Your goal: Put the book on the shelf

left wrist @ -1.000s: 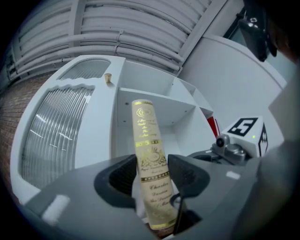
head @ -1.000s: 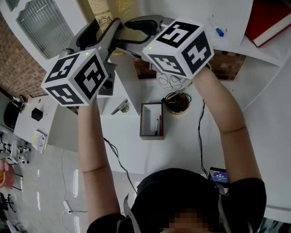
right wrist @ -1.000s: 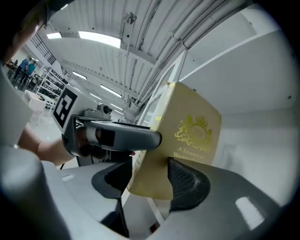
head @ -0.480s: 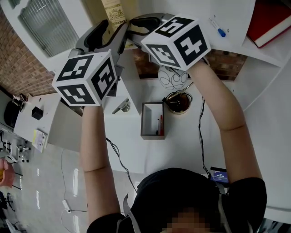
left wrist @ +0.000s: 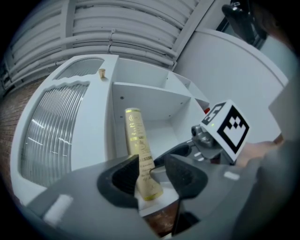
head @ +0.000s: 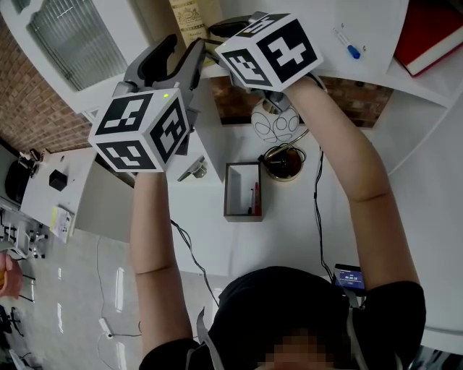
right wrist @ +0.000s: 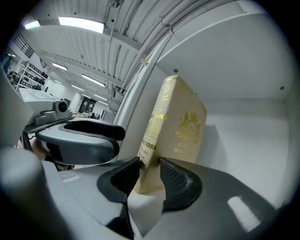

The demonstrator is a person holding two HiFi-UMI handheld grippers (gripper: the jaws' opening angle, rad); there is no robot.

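Note:
A beige book with gold print [head: 189, 22] stands upright in a white shelf compartment [left wrist: 154, 101], leaning a little. Both grippers are raised to it from below. In the right gripper view the lower spine of the book [right wrist: 180, 126] sits between the jaws of my right gripper [right wrist: 150, 173]. Those jaws are closing and the pads lie against both sides of the spine. In the left gripper view the book [left wrist: 138, 145] stands in line with the closing jaws of my left gripper [left wrist: 150, 176], with a sliver of shelf showing beside the right pad.
A red book [head: 427, 32] lies on a higher shelf at the right. Below on the desk are a grey pen box [head: 241, 191], a round cup with cables [head: 282, 162] and a white patterned ball [head: 275, 124]. A ribbed cabinet door [head: 69, 40] is at the left.
Both grippers have risen toward the shelf compartment and come closer to the book. The left one moved right, the right one moved up and left.

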